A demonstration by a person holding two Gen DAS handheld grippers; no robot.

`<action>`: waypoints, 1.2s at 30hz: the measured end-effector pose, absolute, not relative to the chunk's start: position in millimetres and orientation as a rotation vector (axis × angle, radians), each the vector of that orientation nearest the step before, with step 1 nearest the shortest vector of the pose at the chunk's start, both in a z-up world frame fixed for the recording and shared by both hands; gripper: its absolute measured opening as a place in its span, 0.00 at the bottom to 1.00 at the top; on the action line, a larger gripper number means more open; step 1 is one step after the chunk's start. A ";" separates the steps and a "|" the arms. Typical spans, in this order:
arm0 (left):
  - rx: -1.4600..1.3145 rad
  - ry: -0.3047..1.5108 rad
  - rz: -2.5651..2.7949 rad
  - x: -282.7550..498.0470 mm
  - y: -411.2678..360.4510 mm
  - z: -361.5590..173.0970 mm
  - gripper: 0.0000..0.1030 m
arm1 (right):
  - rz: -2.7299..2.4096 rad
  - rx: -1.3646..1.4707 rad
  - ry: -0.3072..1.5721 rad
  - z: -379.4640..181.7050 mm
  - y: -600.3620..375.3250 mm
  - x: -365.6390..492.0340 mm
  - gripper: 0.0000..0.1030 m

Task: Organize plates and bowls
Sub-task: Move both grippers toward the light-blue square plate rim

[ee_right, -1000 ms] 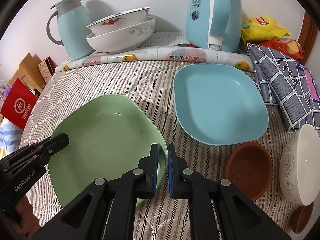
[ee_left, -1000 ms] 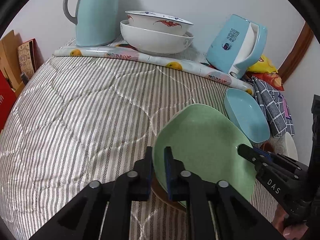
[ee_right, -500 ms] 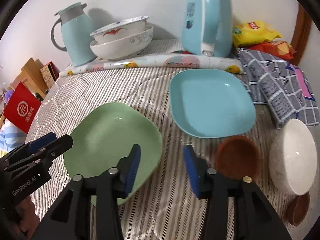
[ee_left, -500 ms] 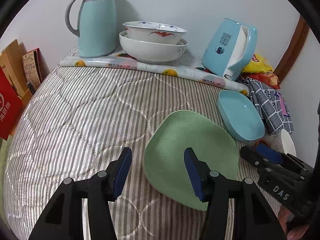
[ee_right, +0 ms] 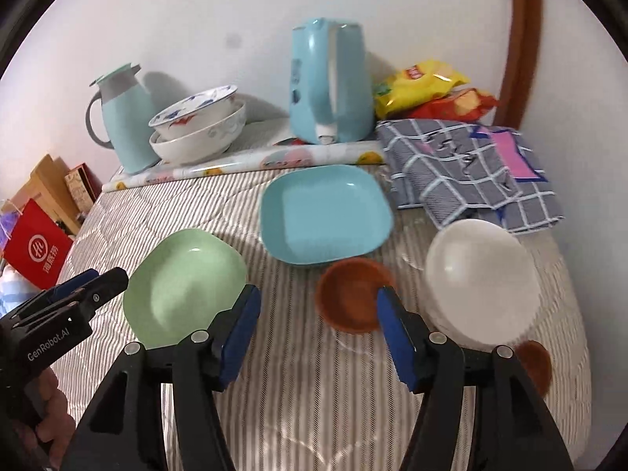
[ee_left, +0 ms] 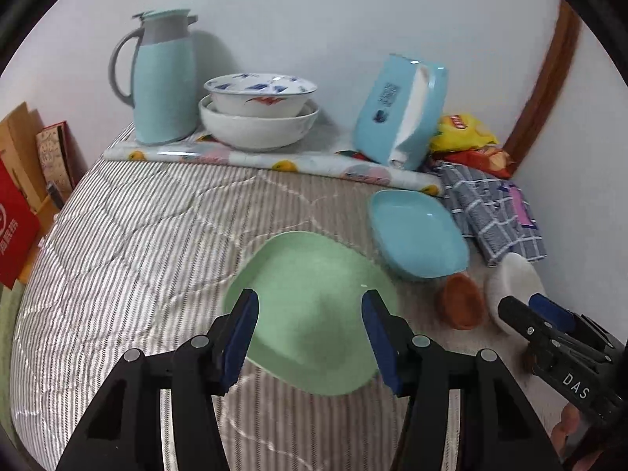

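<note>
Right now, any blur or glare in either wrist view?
Left wrist view: mostly sharp, green plate slightly soft, fisheye bends the wall trim. Right wrist view: motion blur on white bowl and brown bowl; a small glare spot on the green plate.

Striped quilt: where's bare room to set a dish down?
The widest bare stretch of the striped quilt lies left of the square green plate, up to the fruit-print roll. The right side is crowded: square blue plate, brown bowl, white bowl, checked cloth.
</note>
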State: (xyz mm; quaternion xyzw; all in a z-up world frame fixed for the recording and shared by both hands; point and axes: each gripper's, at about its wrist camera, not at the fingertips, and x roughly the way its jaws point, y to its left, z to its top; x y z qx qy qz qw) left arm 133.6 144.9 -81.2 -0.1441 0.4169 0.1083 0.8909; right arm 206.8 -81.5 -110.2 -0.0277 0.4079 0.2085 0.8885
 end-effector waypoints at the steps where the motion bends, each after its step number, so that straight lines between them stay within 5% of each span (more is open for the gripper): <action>1: -0.297 0.862 0.219 132.4 140.6 -79.1 0.51 | 0.434 -0.051 0.847 -108.1 -86.0 204.3 0.59; 36: -0.336 0.887 0.201 164.3 121.3 -79.5 0.51 | 0.379 -0.044 0.831 -97.8 -119.7 217.9 0.65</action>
